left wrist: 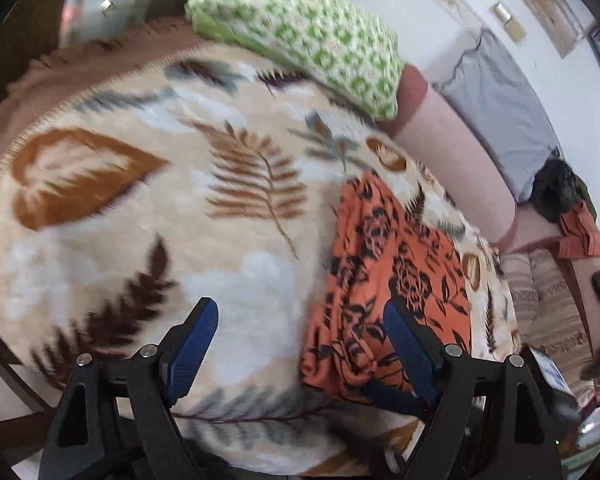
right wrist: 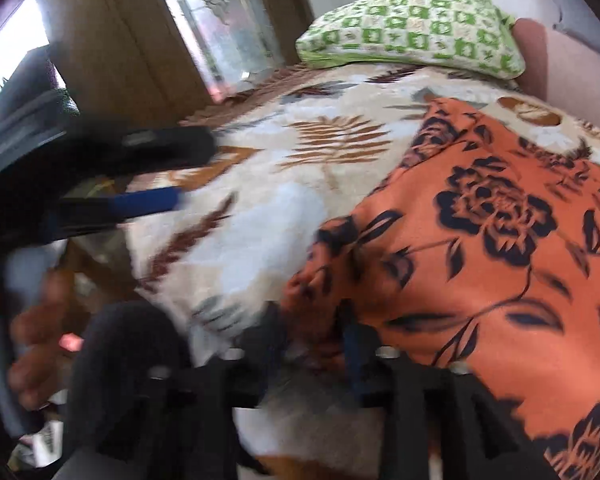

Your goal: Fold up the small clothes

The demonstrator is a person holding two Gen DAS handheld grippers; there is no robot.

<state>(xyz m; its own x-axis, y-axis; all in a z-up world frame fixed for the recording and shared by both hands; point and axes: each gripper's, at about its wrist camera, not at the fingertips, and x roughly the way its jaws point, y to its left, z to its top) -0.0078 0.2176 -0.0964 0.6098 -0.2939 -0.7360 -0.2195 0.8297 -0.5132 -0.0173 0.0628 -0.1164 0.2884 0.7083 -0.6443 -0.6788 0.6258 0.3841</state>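
— Orange floral garment (left wrist: 384, 280): where did we have it?
— It lay on the leaf-patterned blanket (left wrist: 148, 200), toward its right side, well short of the green pillow (left wrist: 312, 36).
— And our left gripper (left wrist: 296, 316)?
— We held its blue fingers wide apart above the blanket, nothing between them, the right finger over the cloth's edge.
— Our right gripper (right wrist: 312, 320)?
— Blurred. Its fingers stood somewhat apart at the garment's near edge; whether they pinched cloth, we couldn't tell.
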